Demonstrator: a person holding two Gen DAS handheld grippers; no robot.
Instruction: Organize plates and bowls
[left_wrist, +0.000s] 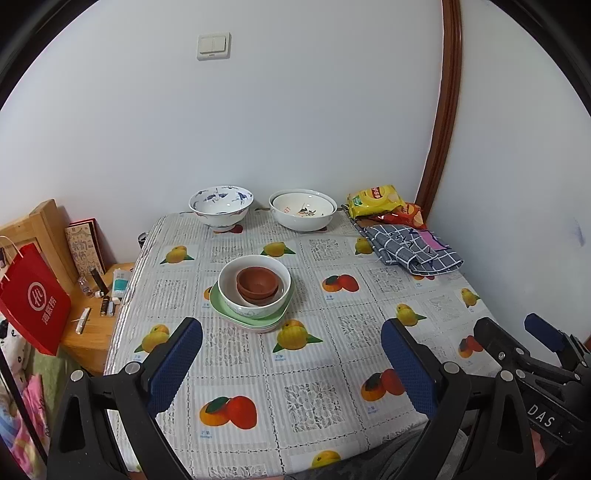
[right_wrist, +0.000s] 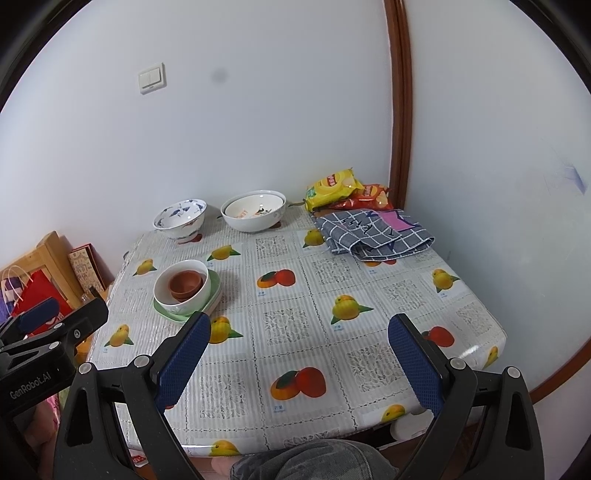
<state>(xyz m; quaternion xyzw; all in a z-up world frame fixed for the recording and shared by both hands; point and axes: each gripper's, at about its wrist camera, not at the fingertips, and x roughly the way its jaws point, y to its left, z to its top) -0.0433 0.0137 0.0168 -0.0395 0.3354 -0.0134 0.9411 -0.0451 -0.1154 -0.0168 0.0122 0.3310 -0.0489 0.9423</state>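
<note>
Filling a white-walled corner, fruit-print tablecloth (left_wrist: 314, 369) lies beneath both grippers' wide, empty jaws.

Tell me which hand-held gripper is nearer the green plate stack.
Left. The left hand-held gripper faces the green plate stack nearly head-on, while the right hand-held gripper sits off to the stack's right. Both are open.

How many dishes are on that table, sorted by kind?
Brown bowls: 2, nested in the white one
White bowl on the plates: 1
Green plates: at least 2, stacked
Blue-patterned bowl: 1
Big white bowls at the back: seemingly 2, nested
Total: about 8
</note>
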